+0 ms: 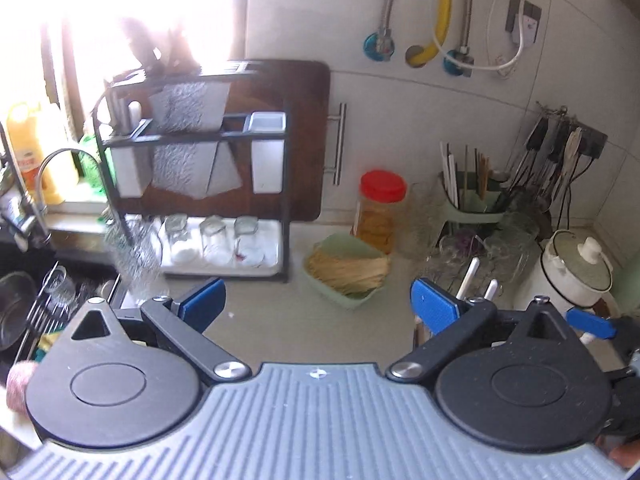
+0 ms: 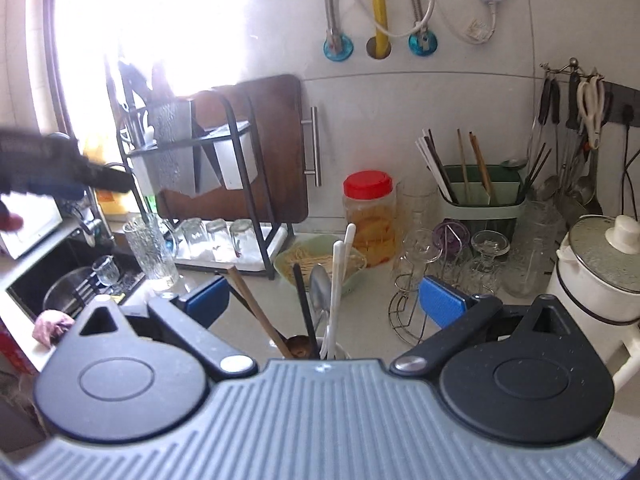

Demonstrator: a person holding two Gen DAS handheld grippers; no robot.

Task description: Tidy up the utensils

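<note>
We saw the left gripper (image 1: 318, 304) spread wide and empty over bare counter, the utensil bundle (image 2: 320, 304) off at its three o'clock, while the right gripper (image 2: 324, 300), equally wide and holding nothing, had those upright handles between its fingers, leaning toward twelve, so we judged it nearer.

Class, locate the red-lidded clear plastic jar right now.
In both wrist views, the red-lidded clear plastic jar stands on the counter by the wall, between the dark wooden cutting board and the green chopstick holder.
</note>
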